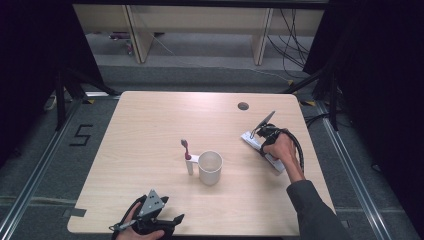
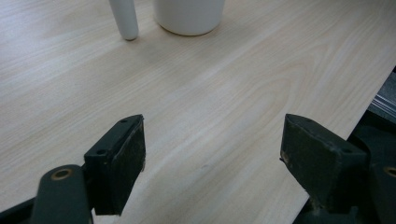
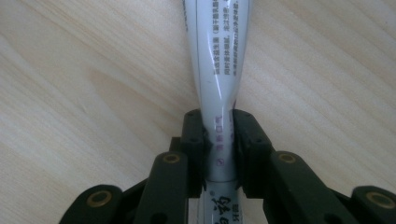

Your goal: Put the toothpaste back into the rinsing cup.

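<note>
the toothpaste tube (image 3: 217, 70) is clamped between the right gripper (image 3: 218, 140) jaws, lying on the table (image 1: 150, 125) at about 3 o'clock from the mug (image 1: 210, 167). the left gripper (image 2: 212, 154) is held wide apart over bare wood. paste could get squeezed out if the soft tube is pinched harder.

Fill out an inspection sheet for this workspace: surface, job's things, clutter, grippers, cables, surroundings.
Surface: light wooden table, with a round grommet hole near the far edge.
Job's things: white toothpaste tube lying on the table at its right side; white cup mid-table; toothbrush upright beside the cup.
Clutter: nothing seen.
Grippers: right gripper clamped on the tube; left gripper open over bare wood at the near edge.
Cables: black cable looping from the right gripper; loose wires on the floor beyond.
Surroundings: grey floor, black curtains, wooden furniture legs.
</note>
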A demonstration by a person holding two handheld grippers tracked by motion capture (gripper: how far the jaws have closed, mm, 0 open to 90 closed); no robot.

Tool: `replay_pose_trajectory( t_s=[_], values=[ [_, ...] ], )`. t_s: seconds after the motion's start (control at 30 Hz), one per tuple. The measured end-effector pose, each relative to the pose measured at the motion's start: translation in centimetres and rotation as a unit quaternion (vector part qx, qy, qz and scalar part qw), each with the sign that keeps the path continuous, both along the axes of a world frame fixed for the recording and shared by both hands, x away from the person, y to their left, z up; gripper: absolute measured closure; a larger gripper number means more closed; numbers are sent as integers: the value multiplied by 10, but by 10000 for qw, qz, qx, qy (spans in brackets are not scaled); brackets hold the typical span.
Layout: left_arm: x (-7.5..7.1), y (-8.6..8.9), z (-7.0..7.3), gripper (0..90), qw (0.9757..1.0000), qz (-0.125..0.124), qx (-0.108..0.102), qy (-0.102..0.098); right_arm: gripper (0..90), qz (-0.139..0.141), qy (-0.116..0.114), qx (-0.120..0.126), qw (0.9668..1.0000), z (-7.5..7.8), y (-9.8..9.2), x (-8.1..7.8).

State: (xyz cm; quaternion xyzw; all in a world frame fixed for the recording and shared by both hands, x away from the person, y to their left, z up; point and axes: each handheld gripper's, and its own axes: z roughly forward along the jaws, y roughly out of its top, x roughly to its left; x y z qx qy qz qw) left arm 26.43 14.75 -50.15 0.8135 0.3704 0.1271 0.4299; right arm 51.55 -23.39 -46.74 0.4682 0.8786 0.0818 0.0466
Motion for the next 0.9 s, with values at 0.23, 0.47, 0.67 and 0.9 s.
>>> replay_pose_trajectory(
  t_s=[0.23,0.47,0.67,0.9],
  values=[
    [-1,0,0,219,10000,-71,49,-14,754,346,136,-264,9990,-1,4,7],
    [0,3,1,219,9997,-122,188,-27,751,310,252,-264,9989,-3,5,7],
    [-1,2,1,219,9999,-122,94,-19,754,336,351,-353,9982,-4,8,8],
    [0,1,2,219,10000,-54,24,-36,761,429,316,-361,9979,-3,6,6]
  ],
)
